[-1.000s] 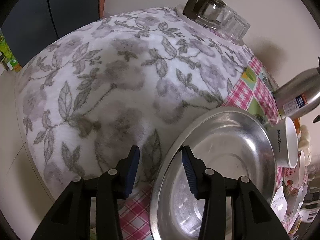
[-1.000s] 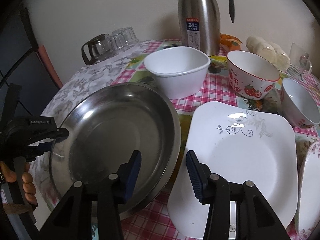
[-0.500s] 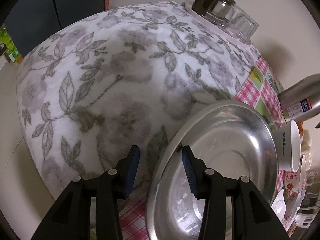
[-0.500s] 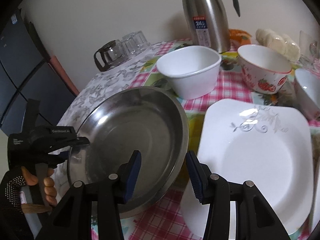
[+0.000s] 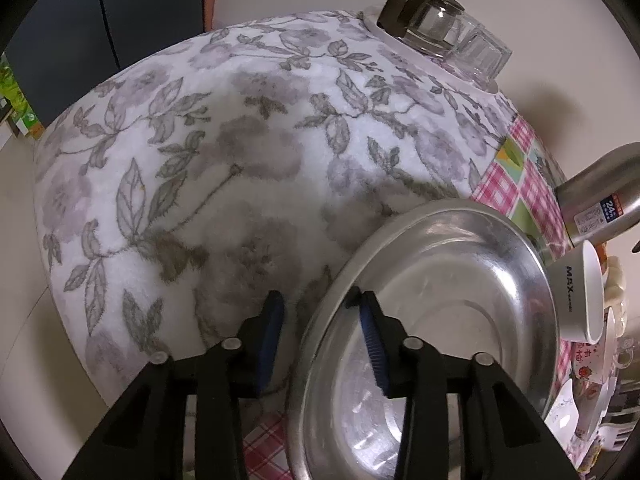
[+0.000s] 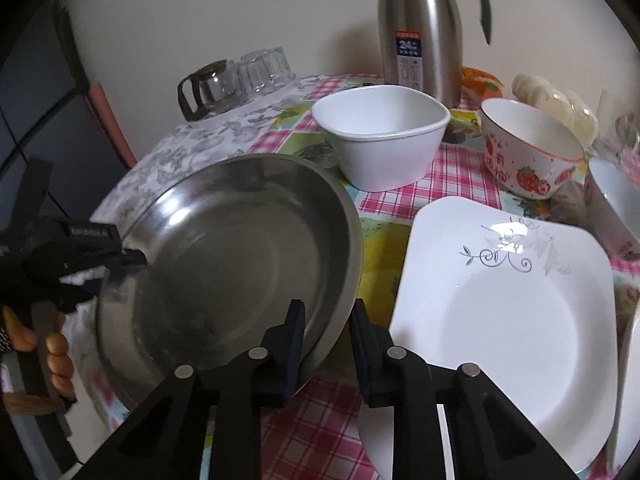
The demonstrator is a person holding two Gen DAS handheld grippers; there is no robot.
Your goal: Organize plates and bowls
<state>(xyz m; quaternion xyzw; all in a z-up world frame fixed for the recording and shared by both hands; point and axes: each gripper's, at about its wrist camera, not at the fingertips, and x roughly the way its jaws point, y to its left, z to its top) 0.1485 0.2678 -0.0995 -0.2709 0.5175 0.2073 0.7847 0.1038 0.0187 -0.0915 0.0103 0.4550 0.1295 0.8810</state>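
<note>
Since the earlier frames, both pairs of jaws have narrowed around the rim of the steel basin [image 6: 240, 256], and its right side now sits raised off the checked tablecloth [image 6: 452, 176], so the basin tilts.

Left gripper [image 5: 320, 320]: the jaws are closing, with the basin's left rim between them. The inner blue pad [image 5: 370, 340] lies against the inside of the rim; a gap shows at the outer pad, so no firm clamp is visible. In the right wrist view this gripper [image 6: 120, 258] meets the basin's left edge, carried by a hand [image 6: 52, 348].

Right gripper [image 6: 326, 336]: the jaws are closing, with the basin's near right rim between them. The left pad is against the inner wall; whether the right pad touches the outer wall cannot be told.

Basin position: on the table's left part, partly over the grey floral cloth [image 5: 200, 160], just beside the square white plate [image 6: 508, 320]. Behind it stand a square white bowl [image 6: 380, 144], a strawberry bowl [image 6: 528, 148] and a steel thermos jug [image 6: 420, 28]. Upturned glasses [image 6: 240, 76] rest at the far left corner.
</note>
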